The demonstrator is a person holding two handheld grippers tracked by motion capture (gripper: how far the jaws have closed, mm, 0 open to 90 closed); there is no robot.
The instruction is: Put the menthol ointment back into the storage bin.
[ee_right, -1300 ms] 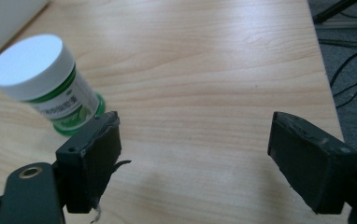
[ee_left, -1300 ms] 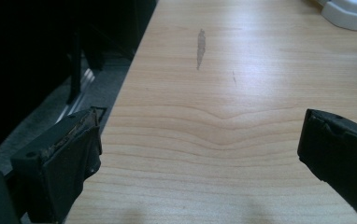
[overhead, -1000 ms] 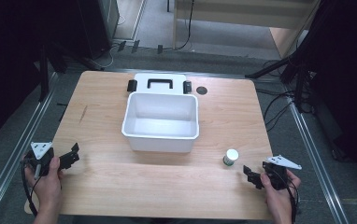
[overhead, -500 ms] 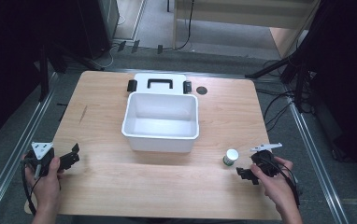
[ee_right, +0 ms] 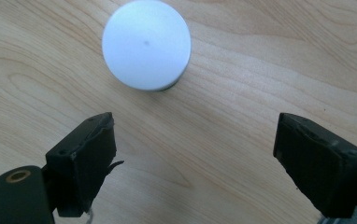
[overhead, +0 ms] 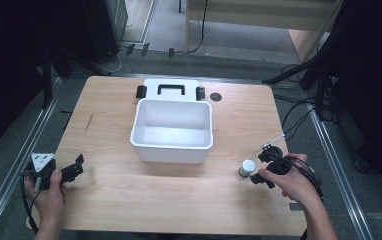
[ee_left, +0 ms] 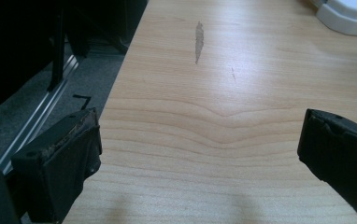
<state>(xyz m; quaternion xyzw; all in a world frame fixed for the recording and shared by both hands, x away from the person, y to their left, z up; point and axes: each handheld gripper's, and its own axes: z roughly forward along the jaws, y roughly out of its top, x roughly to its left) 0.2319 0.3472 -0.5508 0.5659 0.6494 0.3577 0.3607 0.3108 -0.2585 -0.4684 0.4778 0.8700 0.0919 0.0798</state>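
A small jar with a white cap point(overhead: 247, 168) stands on the wooden table point(overhead: 179, 200), to the right of a white plastic bin point(overhead: 171, 130) that looks empty. My right gripper point(overhead: 260, 169) hovers just right of the jar, pointing down at it. In the right gripper view the white cap point(ee_right: 146, 44) lies ahead of the gripper point(ee_right: 195, 135). Its jaws have just been opening, they stand open, and nothing is between them. My left gripper point(overhead: 78, 166) rests open near the table's left front edge. In the left gripper view this gripper point(ee_left: 202, 126) has bare wood between its jaws.
The bin's white lid point(overhead: 170, 90), with a black handle and clips, lies flat behind the bin. A small dark disc point(overhead: 215, 97) sits beside it. The table's left edge point(ee_left: 120, 84) drops to metal rails and the floor. Cables lie off the right side.
My right gripper has moved left and up toward the jar and now tilts down over it. The left gripper has stayed where it was.
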